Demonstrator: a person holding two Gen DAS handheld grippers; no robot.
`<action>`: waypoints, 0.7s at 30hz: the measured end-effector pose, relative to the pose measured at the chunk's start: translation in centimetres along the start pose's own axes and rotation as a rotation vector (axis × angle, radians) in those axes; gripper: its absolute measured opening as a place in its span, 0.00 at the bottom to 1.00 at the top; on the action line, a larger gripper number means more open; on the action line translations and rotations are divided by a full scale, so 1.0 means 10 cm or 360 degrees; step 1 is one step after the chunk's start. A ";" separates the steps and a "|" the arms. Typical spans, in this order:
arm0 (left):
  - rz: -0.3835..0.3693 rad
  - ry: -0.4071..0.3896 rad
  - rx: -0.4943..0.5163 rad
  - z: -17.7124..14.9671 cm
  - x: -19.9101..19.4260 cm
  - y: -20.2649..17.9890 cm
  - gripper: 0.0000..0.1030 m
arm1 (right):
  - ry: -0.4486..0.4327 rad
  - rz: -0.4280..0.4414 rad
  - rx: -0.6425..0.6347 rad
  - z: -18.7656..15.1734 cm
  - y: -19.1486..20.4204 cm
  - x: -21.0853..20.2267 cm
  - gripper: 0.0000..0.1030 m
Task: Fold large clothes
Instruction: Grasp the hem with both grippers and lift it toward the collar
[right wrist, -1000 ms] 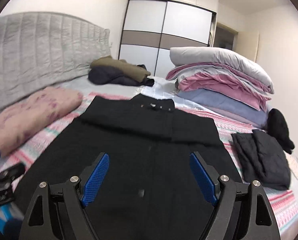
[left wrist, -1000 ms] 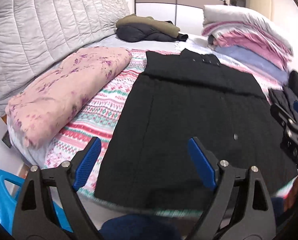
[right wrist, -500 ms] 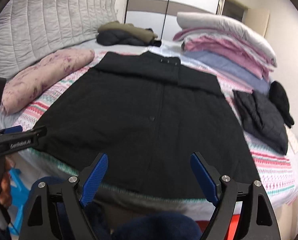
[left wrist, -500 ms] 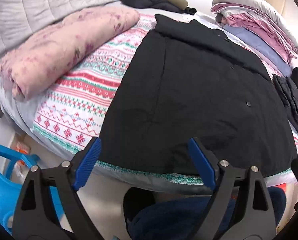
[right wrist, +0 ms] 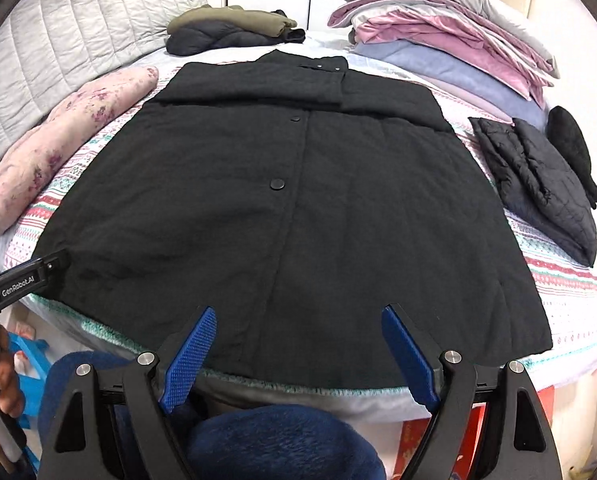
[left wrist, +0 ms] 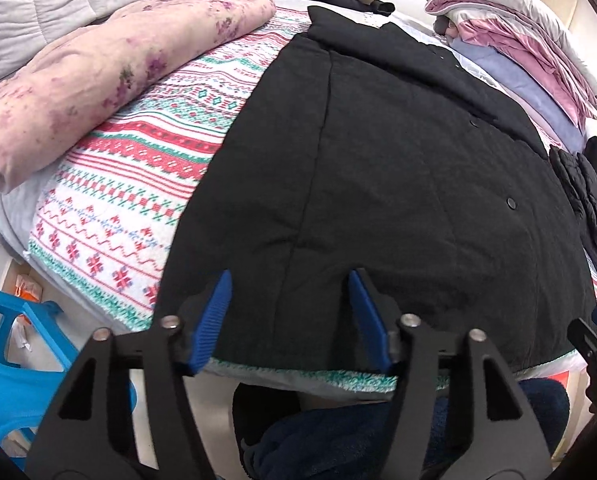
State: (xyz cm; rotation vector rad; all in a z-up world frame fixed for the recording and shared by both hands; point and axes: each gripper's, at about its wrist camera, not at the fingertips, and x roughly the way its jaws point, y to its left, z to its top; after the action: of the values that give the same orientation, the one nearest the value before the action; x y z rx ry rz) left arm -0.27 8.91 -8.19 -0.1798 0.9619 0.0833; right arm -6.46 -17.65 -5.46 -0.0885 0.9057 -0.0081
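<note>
A large black quilted coat [left wrist: 378, 160] [right wrist: 298, 180] lies flat and snapped shut on the patterned blanket [left wrist: 138, 184], its hem at the near edge of the bed. My left gripper [left wrist: 289, 280] hangs over the hem near the coat's left corner. Its jaws are closing, with coat fabric showing between the blue pads [left wrist: 214, 320], which do not press on it. My right gripper [right wrist: 298, 314] stands open over the middle of the hem, nothing gripped. The left gripper [right wrist: 22, 280] also shows at the left edge of the right wrist view, with a hand on it.
A rolled pink floral quilt [left wrist: 98, 68] lies left of the coat. Stacked bedding [right wrist: 438, 40] and a folded black padded garment [right wrist: 538, 184] sit on the right. Olive and dark jackets [right wrist: 230, 28] lie at the back. A blue plastic chair [left wrist: 10, 360] stands lower left.
Both grippers have sunk and tilted down toward the coat's near hem. The left jaws have narrowed; the right jaws keep their width.
</note>
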 end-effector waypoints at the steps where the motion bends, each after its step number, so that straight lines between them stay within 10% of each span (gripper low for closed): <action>1: 0.0001 0.0000 0.0008 0.01 0.01 -0.02 0.53 | 0.0008 0.0007 0.0000 0.01 -0.01 0.04 0.83; 12: 0.0028 -0.0030 0.0081 0.04 0.07 -0.12 0.25 | 0.0021 0.0002 0.0024 0.08 -0.28 0.28 0.83; 18: -0.0113 0.0033 0.0028 0.09 0.17 0.05 0.26 | -0.0010 -0.0355 0.0193 -0.08 -1.37 0.42 0.83; 21: -0.0094 0.0017 0.0040 0.11 0.18 0.00 0.27 | 0.0021 -0.0178 0.0350 -0.30 -1.85 0.49 0.83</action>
State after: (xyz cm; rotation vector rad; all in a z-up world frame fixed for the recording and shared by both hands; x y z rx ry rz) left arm 1.63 9.08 -9.09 -0.1854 0.9672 0.0160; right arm -5.24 -36.50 -9.68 0.0661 0.9066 -0.2122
